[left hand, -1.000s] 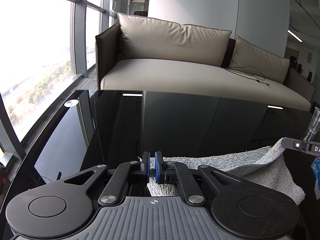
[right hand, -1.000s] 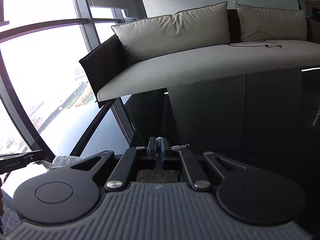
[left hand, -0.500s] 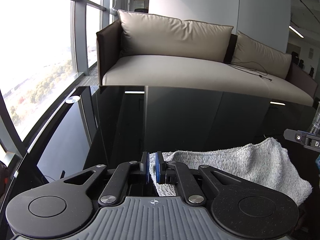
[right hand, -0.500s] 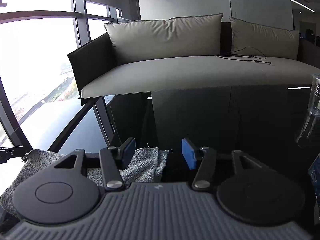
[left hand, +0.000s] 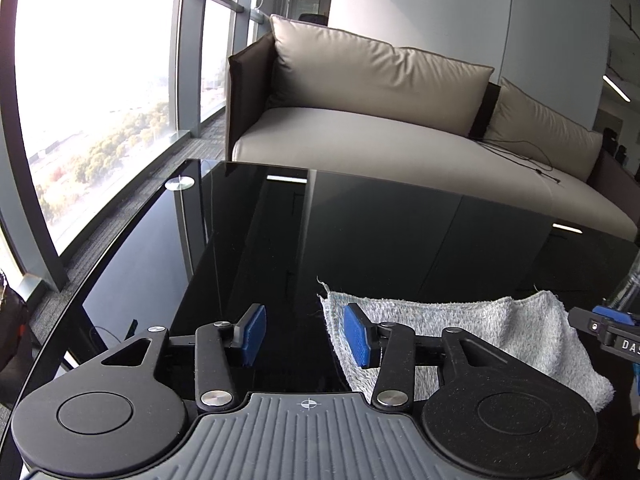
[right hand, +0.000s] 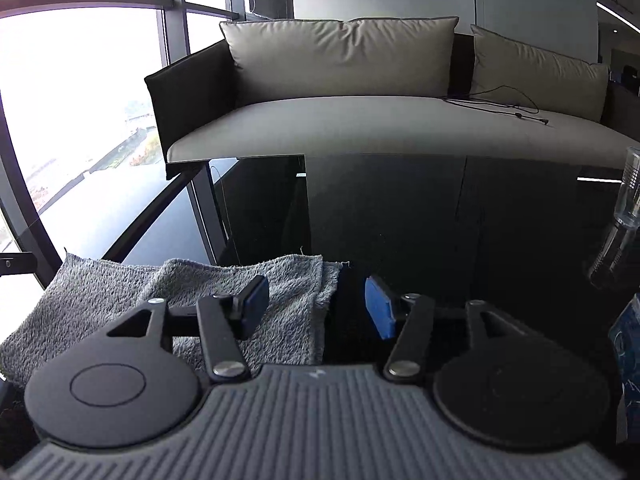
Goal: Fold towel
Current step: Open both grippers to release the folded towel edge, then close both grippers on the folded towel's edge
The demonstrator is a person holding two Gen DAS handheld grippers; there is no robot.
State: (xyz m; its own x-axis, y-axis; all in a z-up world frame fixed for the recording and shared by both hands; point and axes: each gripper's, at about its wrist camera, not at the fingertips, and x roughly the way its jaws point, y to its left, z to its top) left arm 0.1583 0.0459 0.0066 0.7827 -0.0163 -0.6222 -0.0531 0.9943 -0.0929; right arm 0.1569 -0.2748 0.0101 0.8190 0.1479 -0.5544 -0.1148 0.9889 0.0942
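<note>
A grey terry towel lies folded on the black glass table. My left gripper is open and empty, its right blue pad over the towel's left edge. The right gripper's tip shows at the far right of the left wrist view. In the right wrist view the towel lies at lower left with a doubled layer. My right gripper is open and empty, its left pad above the towel's right edge.
A beige sofa stands just beyond the table's far edge, with a black cable on its seat. A clear plastic bottle stands at the table's right, with a blue packet near it. Large windows run along the left.
Both grippers have let go of the towel: right opened first, then left. The towel has dropped flat onto the table, and both grippers have drawn back a little.
</note>
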